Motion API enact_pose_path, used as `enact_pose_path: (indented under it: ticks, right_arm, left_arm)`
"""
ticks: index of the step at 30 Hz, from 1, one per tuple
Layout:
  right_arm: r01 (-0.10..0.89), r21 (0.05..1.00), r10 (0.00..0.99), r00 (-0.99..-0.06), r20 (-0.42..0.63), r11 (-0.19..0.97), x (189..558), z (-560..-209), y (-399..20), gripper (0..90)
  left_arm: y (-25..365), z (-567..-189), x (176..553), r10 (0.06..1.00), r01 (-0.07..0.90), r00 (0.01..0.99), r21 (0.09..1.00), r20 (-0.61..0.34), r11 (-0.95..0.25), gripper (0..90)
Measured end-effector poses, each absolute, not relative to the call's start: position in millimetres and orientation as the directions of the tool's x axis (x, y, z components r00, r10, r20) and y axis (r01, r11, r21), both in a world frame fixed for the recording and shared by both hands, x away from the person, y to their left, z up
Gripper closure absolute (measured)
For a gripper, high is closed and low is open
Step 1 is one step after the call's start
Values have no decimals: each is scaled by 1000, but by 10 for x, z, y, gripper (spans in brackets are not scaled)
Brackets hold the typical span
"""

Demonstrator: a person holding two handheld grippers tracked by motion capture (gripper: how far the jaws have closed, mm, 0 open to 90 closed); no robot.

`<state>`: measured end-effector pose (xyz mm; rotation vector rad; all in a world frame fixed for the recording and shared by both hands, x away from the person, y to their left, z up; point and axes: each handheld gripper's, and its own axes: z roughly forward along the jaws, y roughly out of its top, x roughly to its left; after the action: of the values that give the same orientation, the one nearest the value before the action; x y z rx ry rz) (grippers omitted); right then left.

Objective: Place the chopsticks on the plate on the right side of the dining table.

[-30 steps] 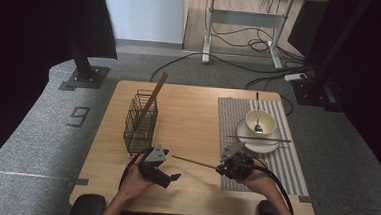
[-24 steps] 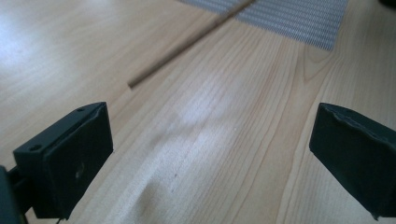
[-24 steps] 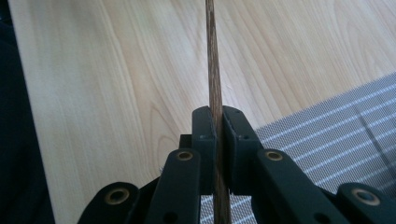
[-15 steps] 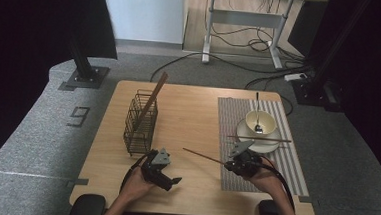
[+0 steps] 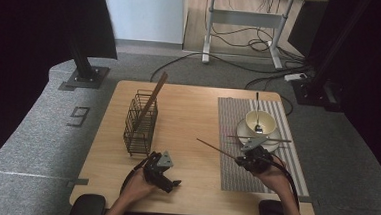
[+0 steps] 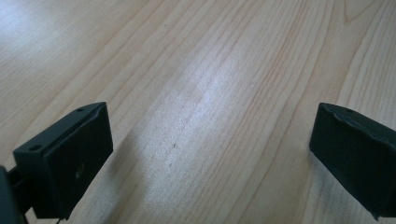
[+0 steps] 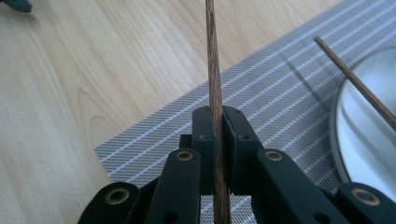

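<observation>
A: Where is the chopstick (image 5: 217, 148) now?

B: The right tongs (image 5: 248, 160) hold it. In the right gripper view the two black jaws are pressed together on the brown chopstick (image 7: 215, 100), and the stick goes straight up between them and out of the top of the picture.

A: And in the high view?

B: There the stick points from the right tongs to the left and a little away from the person, above the bare wood of the desk (image 5: 193, 112). Its far tip is over the desk, between the wire basket (image 5: 140, 124) and the striped mat (image 5: 235, 155). The right hand is over the near part of this mat.

A: Is there a second chopstick?

B: Yes. One more stick (image 5: 259, 138) lies across the plate (image 5: 276, 143), just beside the bowl (image 5: 260, 123). In the right gripper view I see this stick (image 7: 355, 79) at the right, over the plate's rim. A spoon (image 5: 257, 122) stands in the bowl. Another long brown stick (image 5: 151, 100) leans in the wire basket.

A: What about the left tongs (image 5: 170, 184)?

B: They are wide apart and hold nothing. In the left gripper view only the wood of the desk (image 6: 210, 93) is between the jaws. The left hand is near the front edge of the desk, just in front of the basket, well apart from the right hand.
</observation>
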<state>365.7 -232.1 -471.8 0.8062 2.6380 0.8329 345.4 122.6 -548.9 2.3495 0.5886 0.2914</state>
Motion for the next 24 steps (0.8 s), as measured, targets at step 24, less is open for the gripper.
enact_pose_path:
  ticks: [24]
  right_arm:
    - [561,604,746,-660,-86,566,3922,-4768,-2849,830]
  left_arm:
    - [1204,-5522,3465,448,328,894,663,13,-673,0]
